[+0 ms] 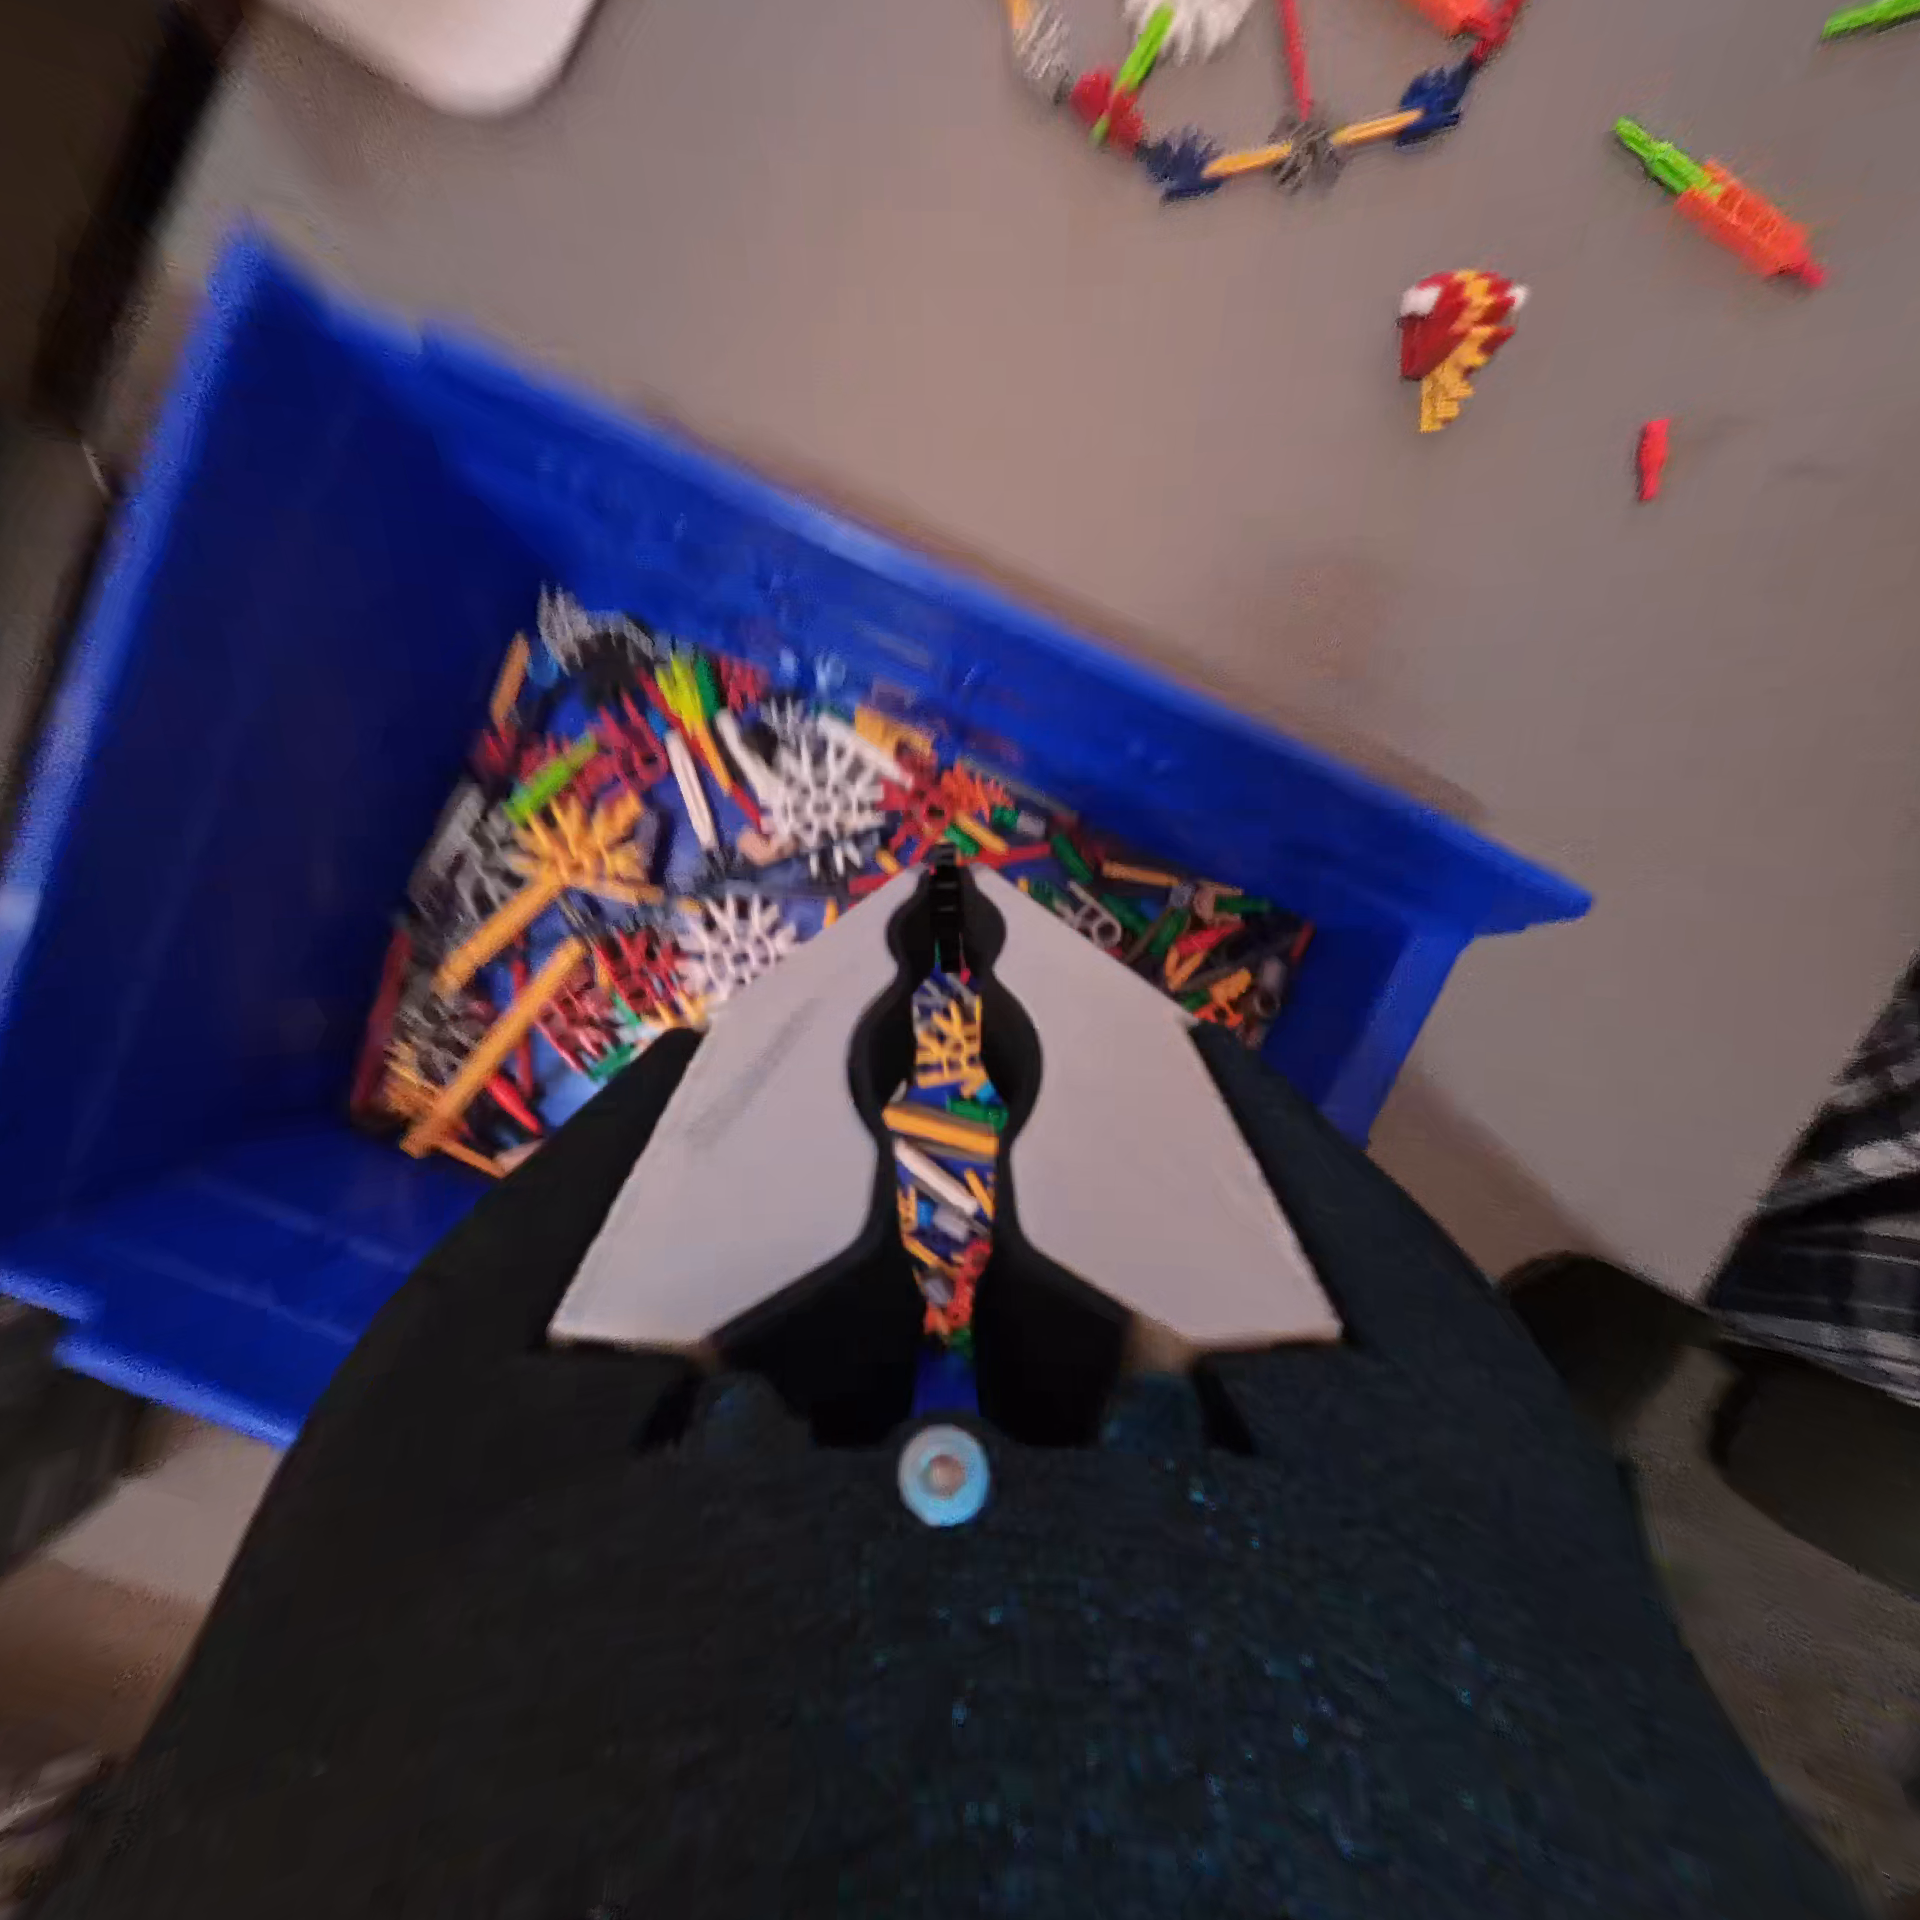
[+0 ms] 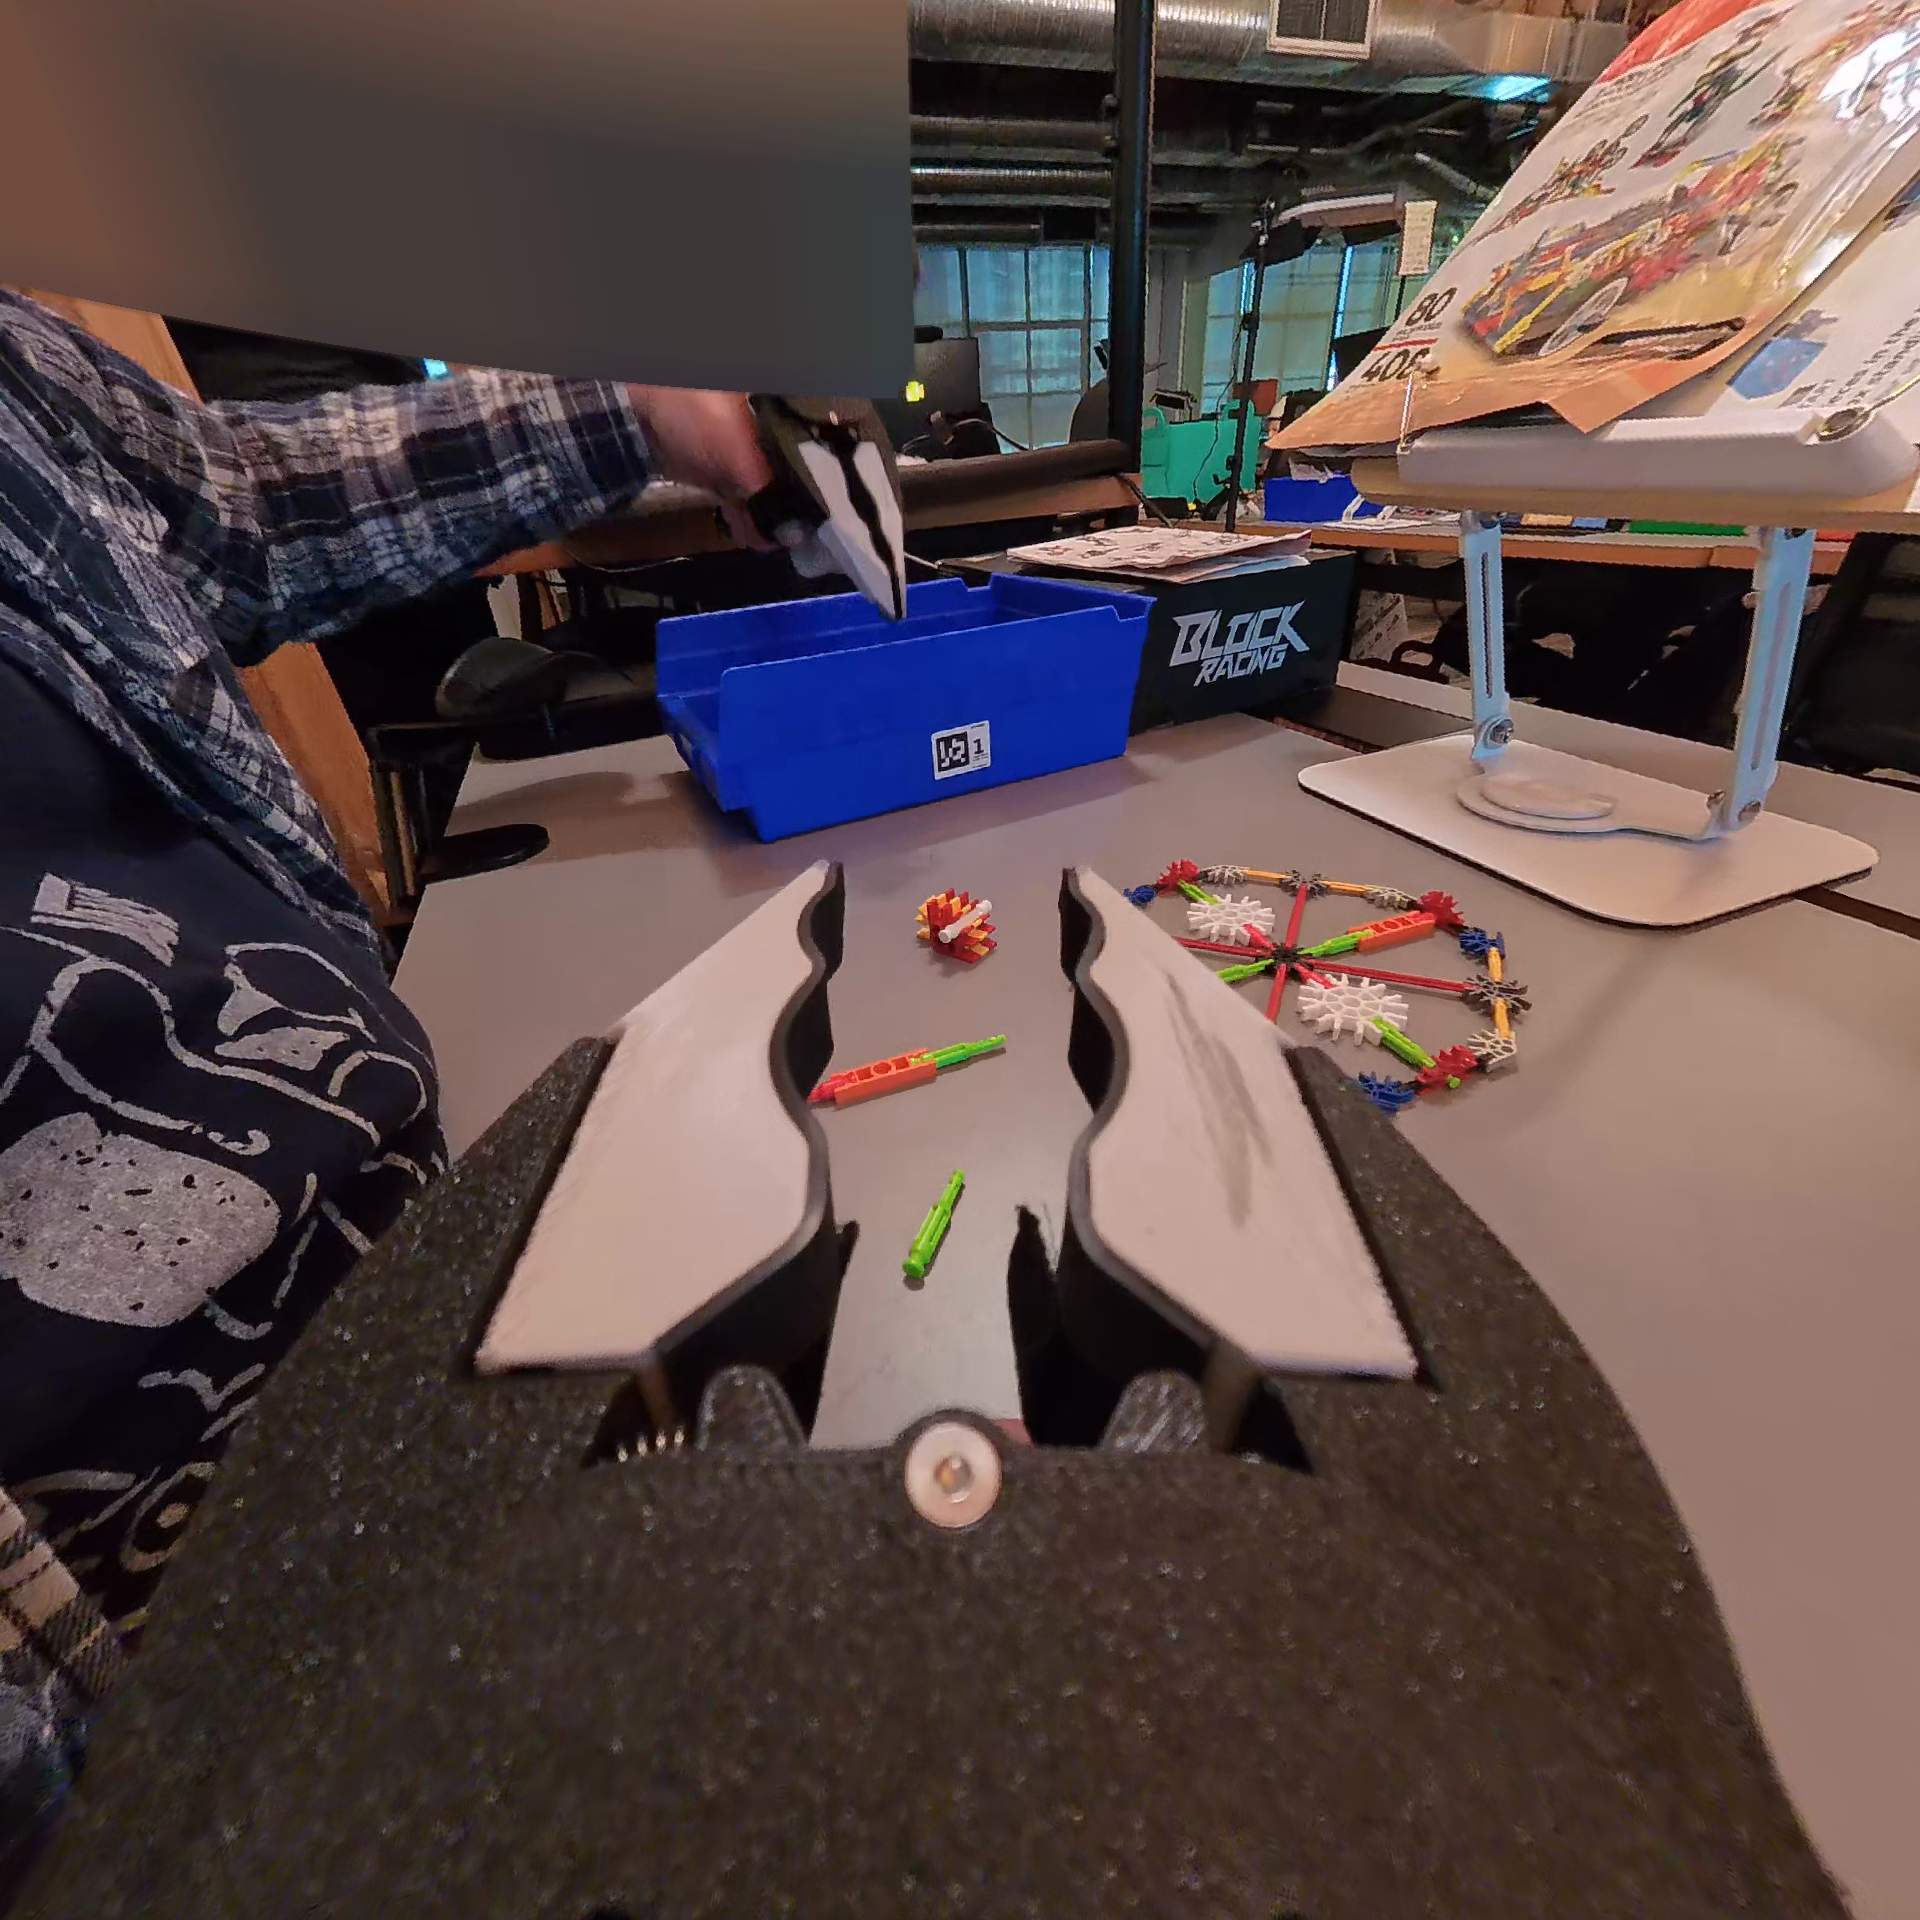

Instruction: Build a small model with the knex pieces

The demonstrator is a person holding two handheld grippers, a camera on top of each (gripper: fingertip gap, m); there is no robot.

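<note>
Left tool, jaws nearly closed on a small dark piece, hangs over the blue bin of loose construction pieces. Right tool, jaws wide and empty, faces a green rod lying lengthwise on the tabletop, lower centre.

Left gripper is pointed steeply downward, its fingers drawn together so that the tips meet; a small dark piece appears pinched at the tips, identity not discernible through motion blur. In the right wrist view this gripper is seen held out at the end of an extended arm in a plaid sleeve, tips angled down. Right gripper is held low and roughly level, fingers spread wide apart, nothing gripped between them.
</note>
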